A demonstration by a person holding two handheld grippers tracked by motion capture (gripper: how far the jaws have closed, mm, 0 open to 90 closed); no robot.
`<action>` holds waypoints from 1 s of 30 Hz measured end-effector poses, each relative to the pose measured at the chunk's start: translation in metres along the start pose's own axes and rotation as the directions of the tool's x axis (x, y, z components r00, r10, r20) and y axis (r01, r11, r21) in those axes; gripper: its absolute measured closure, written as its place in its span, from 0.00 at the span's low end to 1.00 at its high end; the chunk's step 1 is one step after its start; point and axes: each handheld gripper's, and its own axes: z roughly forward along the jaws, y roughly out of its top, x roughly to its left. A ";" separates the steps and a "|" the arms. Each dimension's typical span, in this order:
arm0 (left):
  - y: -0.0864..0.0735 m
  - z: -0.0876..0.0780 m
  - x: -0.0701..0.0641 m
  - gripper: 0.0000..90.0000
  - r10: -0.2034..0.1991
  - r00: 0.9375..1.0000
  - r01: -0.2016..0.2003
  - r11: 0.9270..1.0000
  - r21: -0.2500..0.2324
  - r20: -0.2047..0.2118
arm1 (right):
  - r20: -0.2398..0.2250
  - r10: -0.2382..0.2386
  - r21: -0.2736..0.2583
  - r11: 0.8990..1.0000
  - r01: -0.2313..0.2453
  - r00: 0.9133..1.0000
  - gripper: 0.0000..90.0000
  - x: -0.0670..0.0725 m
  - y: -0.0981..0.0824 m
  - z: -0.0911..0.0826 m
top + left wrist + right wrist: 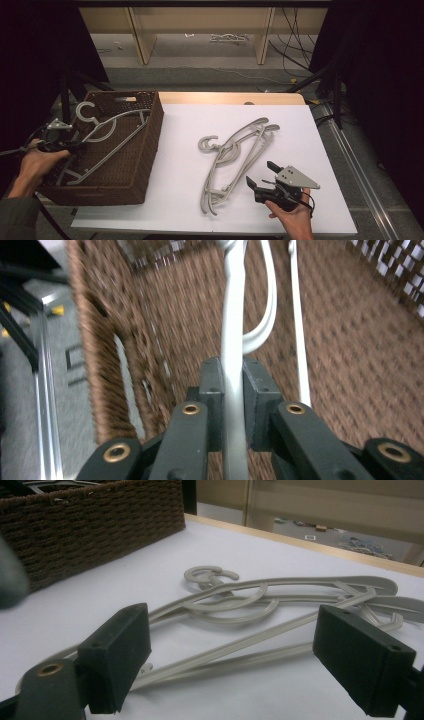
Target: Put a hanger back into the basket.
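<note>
Your left gripper (232, 390) clamps a hanger (234, 330) inside the basket (145, 150) at nine o'clock; your right gripper (261, 176) has its fingers wide by the pile (235, 150).

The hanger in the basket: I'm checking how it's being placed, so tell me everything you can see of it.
The hanger in the basket is pale grey, plastic by its look, with an open hook at the top and a curved inner bar. It lies slanted inside the brown woven basket, hook toward the far wall. The left hand-held gripper is shut on one of its bars.
</note>
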 end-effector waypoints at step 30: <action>0.065 -0.054 -0.127 0.37 -0.124 0.974 0.184 0.921 -0.344 0.191 | 0.010 -0.004 -0.026 1.000 0.004 1.000 0.18 0.000 0.001 -0.002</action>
